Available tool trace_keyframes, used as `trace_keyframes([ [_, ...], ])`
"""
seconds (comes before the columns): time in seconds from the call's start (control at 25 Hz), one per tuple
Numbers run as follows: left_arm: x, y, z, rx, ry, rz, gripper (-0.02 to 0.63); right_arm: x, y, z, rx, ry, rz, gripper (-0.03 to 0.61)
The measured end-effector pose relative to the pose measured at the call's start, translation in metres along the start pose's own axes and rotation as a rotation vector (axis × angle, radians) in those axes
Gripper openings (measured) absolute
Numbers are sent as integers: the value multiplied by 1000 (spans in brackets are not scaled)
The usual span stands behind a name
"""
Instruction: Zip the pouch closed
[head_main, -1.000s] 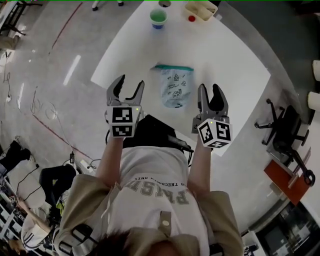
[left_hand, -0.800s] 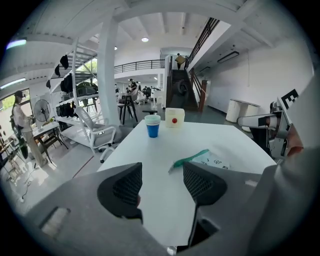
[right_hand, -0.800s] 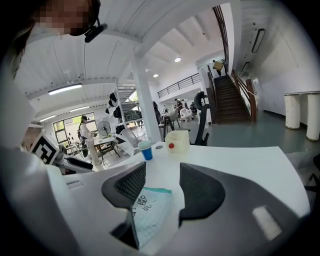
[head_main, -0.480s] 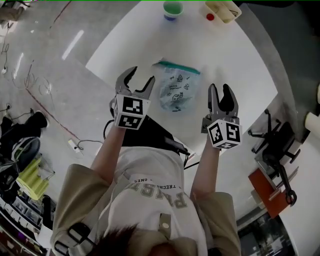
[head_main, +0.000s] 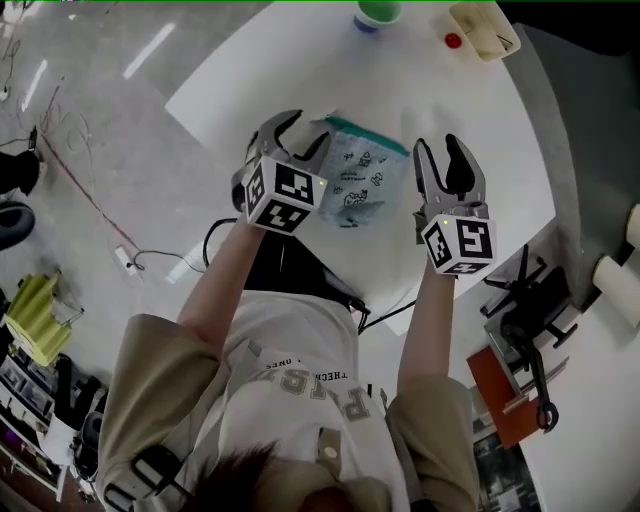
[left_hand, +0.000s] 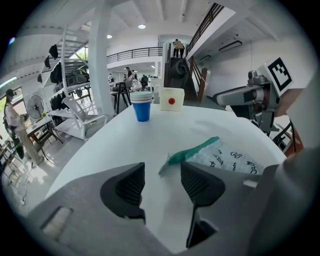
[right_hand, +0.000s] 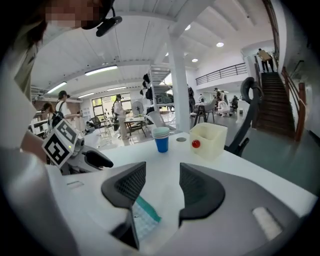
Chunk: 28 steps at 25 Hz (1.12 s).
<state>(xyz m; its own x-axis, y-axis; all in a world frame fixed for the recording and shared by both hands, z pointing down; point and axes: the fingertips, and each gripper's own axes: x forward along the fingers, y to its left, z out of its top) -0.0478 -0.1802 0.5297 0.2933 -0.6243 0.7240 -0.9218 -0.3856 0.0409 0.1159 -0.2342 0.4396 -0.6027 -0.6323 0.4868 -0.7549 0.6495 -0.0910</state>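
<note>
Nearest the head camera, pale lettering is seen across the front of the shirt (head_main: 300, 380), upside down and too blurred to be read with confidence. Square black-and-white patterns are carried on the marker cube (head_main: 287, 195) of each claw, and no words are found on them. The left claw (head_main: 300, 135) (left_hand: 162, 175) is held wide apart over the desk (head_main: 450, 90), though its jaws have just been closing a little. Nothing is pressed by its pads. Only bare desk and the tip of the green zip strip (head_main: 365, 135) (left_hand: 192, 151) are seen through the gap, just beyond the fingertips. The right claw (head_main: 439, 146) (right_hand: 162, 180) is likewise spread, with nothing gripped. The pouch (head_main: 360, 185) (left_hand: 227, 157) (right_hand: 142, 220) is laid flat in the desk's near half, between the two claws. Its zip edge is turned toward the far edge, its left top corner is just beside the left claw, and its right corner is seen below the right claw's left jaw. Dark printed motifs are scattered over the pouch (perhaps lettering, but too small to be read). At the desk's far edge a stack of blue cups (left_hand: 142, 105) (right_hand: 161, 139) is stood beside a white bin (left_hand: 171, 99) (right_hand: 208, 140) marked with a red dot.
</note>
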Motion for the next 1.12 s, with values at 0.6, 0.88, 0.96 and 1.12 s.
trace_keyframes([
  [0.6,21,2,-4,98,49,-27,113,64,30,-12,-278,149,240,187],
  [0.88,20,-8,-4,174,43,-45,35,86,64,-17,-434,209,371,187],
  [0.96,20,-8,-4,193,41,-48,33,92,74,-20,-500,230,416,187],
  [1.12,22,-9,-4,187,45,-82,31,104,88,-27,-631,272,492,186],
])
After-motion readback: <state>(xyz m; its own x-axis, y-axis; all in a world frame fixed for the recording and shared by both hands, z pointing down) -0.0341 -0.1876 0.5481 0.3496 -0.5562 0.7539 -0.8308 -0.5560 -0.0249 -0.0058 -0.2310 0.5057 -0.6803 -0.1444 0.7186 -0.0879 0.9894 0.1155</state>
